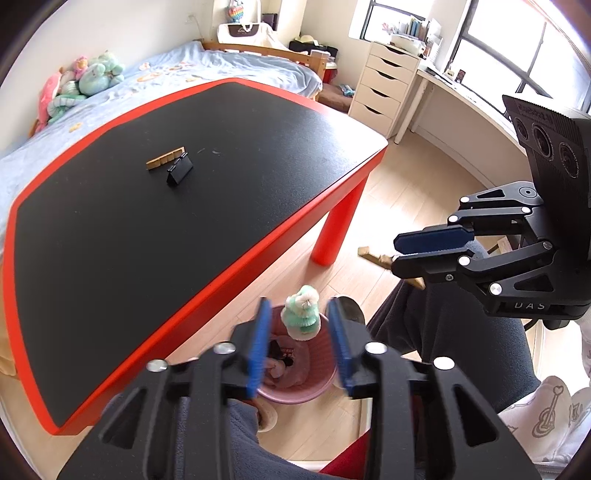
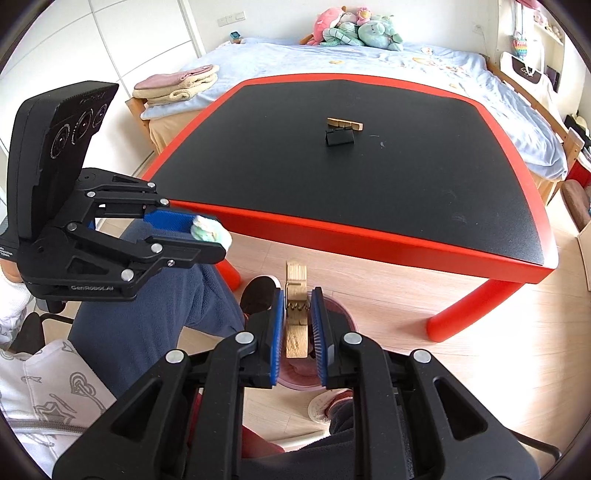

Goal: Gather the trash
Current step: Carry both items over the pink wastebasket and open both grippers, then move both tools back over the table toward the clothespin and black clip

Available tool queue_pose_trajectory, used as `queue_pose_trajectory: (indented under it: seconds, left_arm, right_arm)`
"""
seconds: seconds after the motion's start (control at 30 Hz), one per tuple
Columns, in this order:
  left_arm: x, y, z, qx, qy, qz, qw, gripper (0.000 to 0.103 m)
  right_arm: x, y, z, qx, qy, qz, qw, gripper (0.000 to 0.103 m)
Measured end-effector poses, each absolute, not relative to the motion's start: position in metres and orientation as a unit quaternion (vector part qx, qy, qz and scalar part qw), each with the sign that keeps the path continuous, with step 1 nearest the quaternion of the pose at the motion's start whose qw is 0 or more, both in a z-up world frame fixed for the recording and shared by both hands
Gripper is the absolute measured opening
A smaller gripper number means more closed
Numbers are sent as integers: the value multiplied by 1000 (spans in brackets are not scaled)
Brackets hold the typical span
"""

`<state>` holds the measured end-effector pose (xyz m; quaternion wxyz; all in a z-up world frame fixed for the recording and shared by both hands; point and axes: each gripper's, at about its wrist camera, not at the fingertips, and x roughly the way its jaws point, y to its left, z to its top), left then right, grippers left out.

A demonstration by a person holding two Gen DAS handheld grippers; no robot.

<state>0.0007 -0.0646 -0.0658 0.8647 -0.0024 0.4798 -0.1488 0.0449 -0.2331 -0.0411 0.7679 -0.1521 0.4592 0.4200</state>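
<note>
My left gripper (image 1: 301,317) is open above a pink wastebasket (image 1: 314,391) on the floor; a green and white fluffy ball (image 1: 301,312) sits between its blue pads, apart from both, over the basket. In the right wrist view the ball (image 2: 210,230) shows at the left gripper's (image 2: 207,236) tip. My right gripper (image 2: 298,314) is shut on a wooden clothespin (image 2: 296,314) over the same basket (image 2: 332,310). It also shows in the left wrist view (image 1: 397,253). A wooden clothespin (image 2: 345,123) and a black binder clip (image 2: 339,138) lie on the black table top (image 2: 406,177).
The low table has a red rim (image 1: 258,258) and red legs (image 1: 334,236). The person's legs (image 2: 147,295) are beside the basket. A bed with plush toys (image 2: 354,26) stands behind the table. A white drawer unit (image 1: 384,85) stands at the back right.
</note>
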Motion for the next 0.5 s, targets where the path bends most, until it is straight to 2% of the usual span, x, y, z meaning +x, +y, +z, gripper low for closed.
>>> queue_pose_trajectory:
  seconds: [0.03, 0.07, 0.1, 0.2, 0.5]
  left_arm:
    - [0, -64, -65, -1, 476, -145, 868, 78]
    - [-1, -62, -64, 0, 469, -136, 872, 87]
    - [-1, -60, -63, 1, 465, -128, 876, 90]
    - [0, -55, -63, 5, 470, -109, 876, 95]
    - [2, -40, -59, 0, 469, -92, 879, 95]
  right_arm:
    - [46, -233, -41, -156, 458, 415, 771, 74]
    - [47, -234, -41, -155, 455, 412, 774, 86]
    - [47, -236, -40, -152, 452, 410, 778, 91]
    - [49, -236, -42, -159, 453, 397, 782, 95]
    - [50, -236, -43, -157, 453, 396, 783, 96]
